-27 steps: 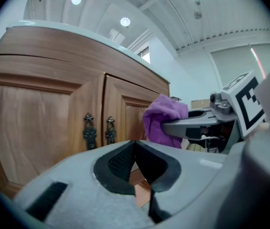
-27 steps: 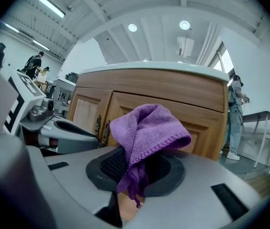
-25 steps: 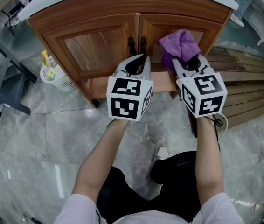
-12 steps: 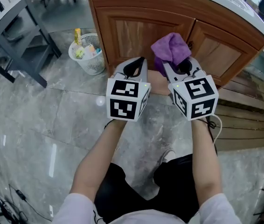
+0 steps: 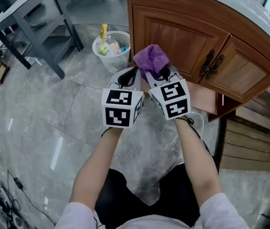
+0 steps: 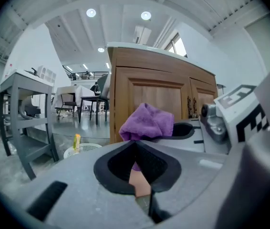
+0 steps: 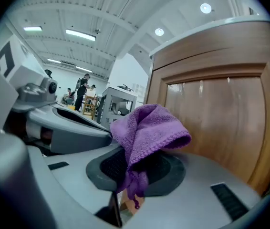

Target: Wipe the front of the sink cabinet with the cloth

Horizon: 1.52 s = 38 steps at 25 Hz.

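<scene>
right gripper [image 5: 160, 73] clamping cloth [image 5: 150, 57], cabinet [image 5: 182, 36] ahead

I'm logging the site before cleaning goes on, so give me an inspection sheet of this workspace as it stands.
Surface: brown wooden sink cabinet front, doors shut, dark handles.
Job's things: purple microfibre cloth, bunched, close to the left door; contact cannot be told.
Clutter: white mesh wastebasket with rubbish, left of cabinet.
Grippers: right gripper shut on the cloth; left gripper shut, empty.
Cables: thin black cable on floor, lower left.
Surroundings: grey marble floor, grey metal table.
</scene>
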### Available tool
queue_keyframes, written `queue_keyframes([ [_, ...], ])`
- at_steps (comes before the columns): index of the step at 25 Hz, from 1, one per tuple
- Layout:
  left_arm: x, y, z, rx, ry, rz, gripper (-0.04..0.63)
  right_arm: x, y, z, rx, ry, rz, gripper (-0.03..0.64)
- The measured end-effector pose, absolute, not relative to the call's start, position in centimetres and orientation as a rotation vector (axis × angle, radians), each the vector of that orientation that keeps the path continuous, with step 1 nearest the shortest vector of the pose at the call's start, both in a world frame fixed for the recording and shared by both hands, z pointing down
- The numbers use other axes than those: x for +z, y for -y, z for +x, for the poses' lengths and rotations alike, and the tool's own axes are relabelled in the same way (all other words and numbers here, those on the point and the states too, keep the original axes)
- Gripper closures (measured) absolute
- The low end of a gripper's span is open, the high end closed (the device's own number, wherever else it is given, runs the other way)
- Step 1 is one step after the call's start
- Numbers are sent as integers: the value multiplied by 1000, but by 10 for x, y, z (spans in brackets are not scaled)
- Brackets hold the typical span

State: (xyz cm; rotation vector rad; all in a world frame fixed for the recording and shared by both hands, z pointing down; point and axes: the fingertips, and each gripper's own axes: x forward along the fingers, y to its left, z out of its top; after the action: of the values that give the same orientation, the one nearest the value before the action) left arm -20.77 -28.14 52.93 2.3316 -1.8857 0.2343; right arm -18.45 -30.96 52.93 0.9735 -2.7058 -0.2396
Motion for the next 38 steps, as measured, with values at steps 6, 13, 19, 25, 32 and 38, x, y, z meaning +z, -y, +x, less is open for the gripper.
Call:
queue_keyframes([
  [6, 542, 271, -235, 281, 1936, 2266, 591, 559, 320, -222, -261, 2703, 960, 544],
  [13, 543, 268, -230, 303, 1924, 2277, 591, 566, 324, -231, -255, 2690, 986, 545],
  [19, 542, 274, -215, 283, 1885, 2311, 591, 567, 329, -207, -269, 2647, 1056, 545],
  [25, 540, 282, -191, 261, 1824, 2354, 591, 565, 333, -179, -274, 2610, 1102, 544],
  [32, 537, 289, -169, 231, 1771, 2387, 591, 566, 335, -146, -272, 2560, 1165, 543],
  [38, 535, 295, -148, 218, 1723, 2425, 591, 562, 334, -115, -275, 2519, 1216, 543],
])
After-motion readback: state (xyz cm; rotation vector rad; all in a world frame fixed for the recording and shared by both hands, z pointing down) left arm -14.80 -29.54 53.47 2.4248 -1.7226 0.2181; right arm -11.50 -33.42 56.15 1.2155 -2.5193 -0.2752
